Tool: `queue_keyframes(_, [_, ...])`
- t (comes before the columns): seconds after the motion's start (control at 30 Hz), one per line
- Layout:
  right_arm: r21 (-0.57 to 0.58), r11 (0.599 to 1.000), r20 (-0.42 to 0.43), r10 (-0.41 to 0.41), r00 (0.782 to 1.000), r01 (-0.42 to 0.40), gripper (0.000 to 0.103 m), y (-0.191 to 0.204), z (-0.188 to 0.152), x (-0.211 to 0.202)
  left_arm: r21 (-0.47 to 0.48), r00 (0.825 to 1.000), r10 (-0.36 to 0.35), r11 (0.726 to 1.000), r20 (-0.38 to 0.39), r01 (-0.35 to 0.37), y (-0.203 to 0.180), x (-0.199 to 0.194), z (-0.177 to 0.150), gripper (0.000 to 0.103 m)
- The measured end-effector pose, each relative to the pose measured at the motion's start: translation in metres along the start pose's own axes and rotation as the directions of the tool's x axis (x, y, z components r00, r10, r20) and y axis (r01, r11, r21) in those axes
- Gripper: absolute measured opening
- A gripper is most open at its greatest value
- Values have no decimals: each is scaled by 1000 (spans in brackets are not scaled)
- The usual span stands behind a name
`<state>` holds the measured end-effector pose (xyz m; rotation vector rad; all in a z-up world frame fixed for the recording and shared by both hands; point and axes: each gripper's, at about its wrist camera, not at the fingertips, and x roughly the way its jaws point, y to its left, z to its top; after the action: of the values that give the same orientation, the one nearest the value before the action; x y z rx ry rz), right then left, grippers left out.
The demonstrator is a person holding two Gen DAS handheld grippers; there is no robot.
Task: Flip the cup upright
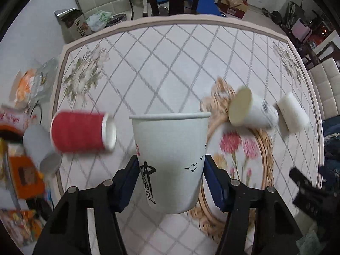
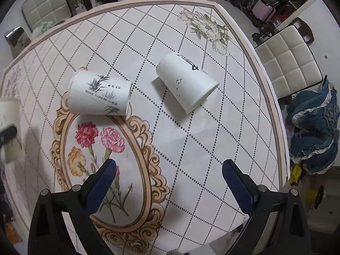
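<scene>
Left claw: pinching a white paper cup, one blue pad on each side of its lower wall.
Held cup: upright, rim on top and level, base at the bottom; black calligraphy, a red seal mark and small black birds printed on its wall; it sits between the fingers, over the middle of the tabletop. Whether its base touches the cloth cannot be told.
Right claw: spread wide, nothing between its blue pads; it hangs over the near edge of the tabletop, above the flower medallion.
Bamboo-print cup: lying on its side at the top of the medallion's gold frame, ahead and left of the right claw, well apart from it.
Bird-print cup: lying on its side toward the right edge of the tabletop, mouth turned to the right, apart from the bamboo-print cup.
Red ribbed cup: on its side near the left edge of the tabletop, left of the held cup, white mouth facing it.
Grey cup: on its side at the left edge, beside the red ribbed cup.
</scene>
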<state>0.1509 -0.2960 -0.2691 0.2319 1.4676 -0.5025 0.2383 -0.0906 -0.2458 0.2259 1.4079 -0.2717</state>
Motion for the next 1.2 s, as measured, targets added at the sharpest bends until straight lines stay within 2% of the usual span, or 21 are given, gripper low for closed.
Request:
queue_keyframes(0.23, [-49,998,1,27,1000,-27,101,-17,-28,5,-79,998,-18,997,-59,13,-32,-4,-66,57])
queue_keyframes(0.43, [-64,998,-37,10,999,-13,101,-38,-47,31,-215,983,-117,973,-139,85,-54,28,-94,57])
queue_keyframes(0.57, [-80,997,-56,-17,998,13,101,-51,-54,46,-277,972,-157,955,-174,105,-64,53,-105,57])
queue_keyframes(0.77, [-86,996,-75,-43,996,37,101,-68,-59,64,-270,969,-133,960,-210,73,-80,82,-114,59])
queue_keyframes(1.0, [-83,996,-83,-48,995,41,101,-79,-59,73,-215,975,-88,976,-203,43,-86,83,-114,60])
queue_keyframes(1.1, [-82,996,-81,-46,996,39,101,-84,-56,74,-219,974,-95,974,-204,49,-85,83,-114,60])
queue_keyframes(1.17, [-95,994,-86,-53,995,45,101,-86,-56,74,-217,975,-90,975,-204,45,-85,85,-110,68])
queue_keyframes(1.2, [-97,994,-87,-51,995,42,101,-87,-55,73,-209,977,-79,977,-200,36,-84,83,-108,83])
